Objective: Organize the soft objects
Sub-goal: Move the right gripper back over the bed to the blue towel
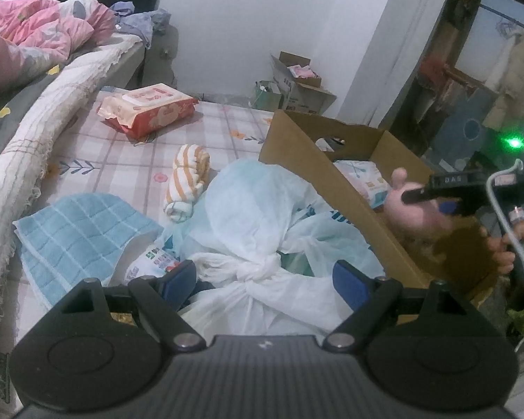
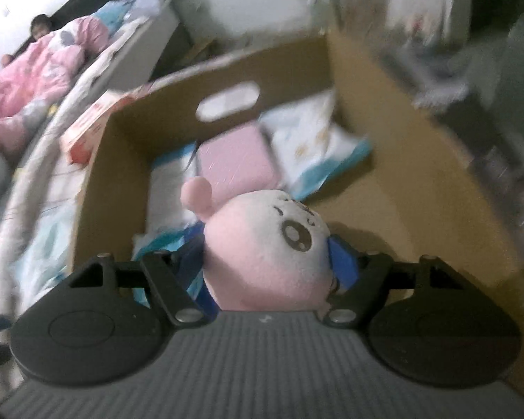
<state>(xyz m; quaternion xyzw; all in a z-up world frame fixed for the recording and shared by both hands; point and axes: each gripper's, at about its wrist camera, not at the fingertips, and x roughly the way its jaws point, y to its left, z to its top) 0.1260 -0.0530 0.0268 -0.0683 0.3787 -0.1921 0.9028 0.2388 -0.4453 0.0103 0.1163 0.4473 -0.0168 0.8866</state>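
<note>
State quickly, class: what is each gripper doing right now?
Left gripper: open, holding nothing, over the white plastic bag.
Right gripper: shut on the pink plush toy.

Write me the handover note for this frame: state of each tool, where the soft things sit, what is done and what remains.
Right tool: shut on the pink round plush toy, held over the open brown cardboard box.
Left tool: open, astride the knot of the white tied plastic bag, not gripping it.
Done: flat packs, one pink, already lie in the box.
Left: release the plush into the box. Outside it on the checked mat remain the bag, the light blue checked towel, the orange-and-white striped rolled cloth and the red-and-pink wipes pack.
</note>
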